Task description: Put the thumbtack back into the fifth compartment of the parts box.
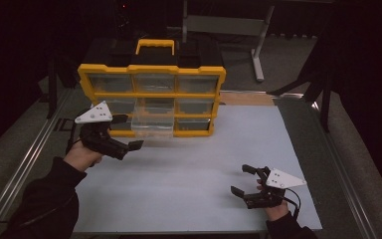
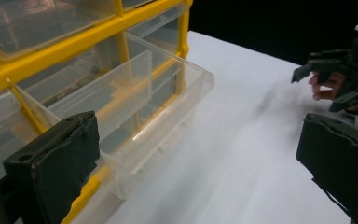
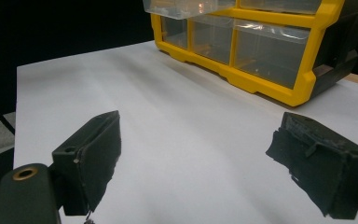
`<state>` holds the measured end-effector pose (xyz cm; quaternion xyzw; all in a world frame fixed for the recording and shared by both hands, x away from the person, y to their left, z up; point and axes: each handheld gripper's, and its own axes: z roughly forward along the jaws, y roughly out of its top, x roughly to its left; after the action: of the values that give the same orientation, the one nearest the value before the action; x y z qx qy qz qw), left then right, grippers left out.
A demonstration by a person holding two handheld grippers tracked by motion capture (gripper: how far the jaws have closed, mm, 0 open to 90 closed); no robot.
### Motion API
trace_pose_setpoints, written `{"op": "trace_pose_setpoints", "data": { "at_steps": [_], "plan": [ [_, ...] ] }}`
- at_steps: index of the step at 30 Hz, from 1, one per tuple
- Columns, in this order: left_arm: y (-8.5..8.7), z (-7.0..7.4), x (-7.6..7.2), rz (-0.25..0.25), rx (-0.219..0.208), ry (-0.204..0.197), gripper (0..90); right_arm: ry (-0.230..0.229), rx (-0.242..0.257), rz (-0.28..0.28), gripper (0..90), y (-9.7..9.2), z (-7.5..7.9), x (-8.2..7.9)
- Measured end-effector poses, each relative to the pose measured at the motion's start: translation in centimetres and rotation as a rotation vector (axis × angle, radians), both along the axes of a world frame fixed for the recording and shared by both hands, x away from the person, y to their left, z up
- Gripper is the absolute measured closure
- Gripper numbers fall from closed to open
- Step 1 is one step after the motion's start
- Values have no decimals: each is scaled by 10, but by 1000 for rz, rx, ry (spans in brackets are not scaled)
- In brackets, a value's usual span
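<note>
Drawer [image 2: 135, 116] juts from organizer [image 1: 151, 94]; left gripper [image 1: 124, 132] gapes beside it, right gripper [image 1: 246, 180] wide, well apart.

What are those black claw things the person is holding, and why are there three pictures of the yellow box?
Those claws are grippers, tools with two black jaws that a person squeezes by hand. The left gripper and the right gripper are both open and hold nothing.

One picture comes from a camera high above the table. The other two come from small cameras riding on each gripper, so you see that gripper's own jaws at the bottom.

On the white table stands a yellow drawer cabinet with clear plastic drawers. One clear drawer is pulled out, and the left gripper is right beside it. The right gripper waits farther away, over the bare table.
</note>
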<state>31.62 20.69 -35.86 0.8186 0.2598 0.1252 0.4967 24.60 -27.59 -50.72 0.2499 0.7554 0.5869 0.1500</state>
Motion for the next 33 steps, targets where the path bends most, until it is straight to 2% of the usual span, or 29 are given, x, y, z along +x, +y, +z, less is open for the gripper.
{"op": "trace_pose_setpoints", "data": {
  "at_steps": [4,6,11,16,21,27,33],
  "plan": [
    [5,-5,-9,8,-24,-13,0,-5,1,0,139,0,0,0],
    [5,-9,-14,0,-19,-20,0,-4,-1,-1,140,0,0,0],
    [4,-21,-24,-26,-2,-6,0,-3,-3,1,140,1,0,0],
    [5,-35,-31,-31,-16,10,0,-3,-2,0,140,0,1,-1],
    [8,-47,-38,-23,-37,5,0,-4,-3,1,140,0,1,-1],
    [9,-65,-46,-26,-31,15,0,-5,-3,0,139,0,1,-1],
    [11,-79,-54,-22,-44,19,0,-2,-3,1,139,1,1,-1]
  ]
}}
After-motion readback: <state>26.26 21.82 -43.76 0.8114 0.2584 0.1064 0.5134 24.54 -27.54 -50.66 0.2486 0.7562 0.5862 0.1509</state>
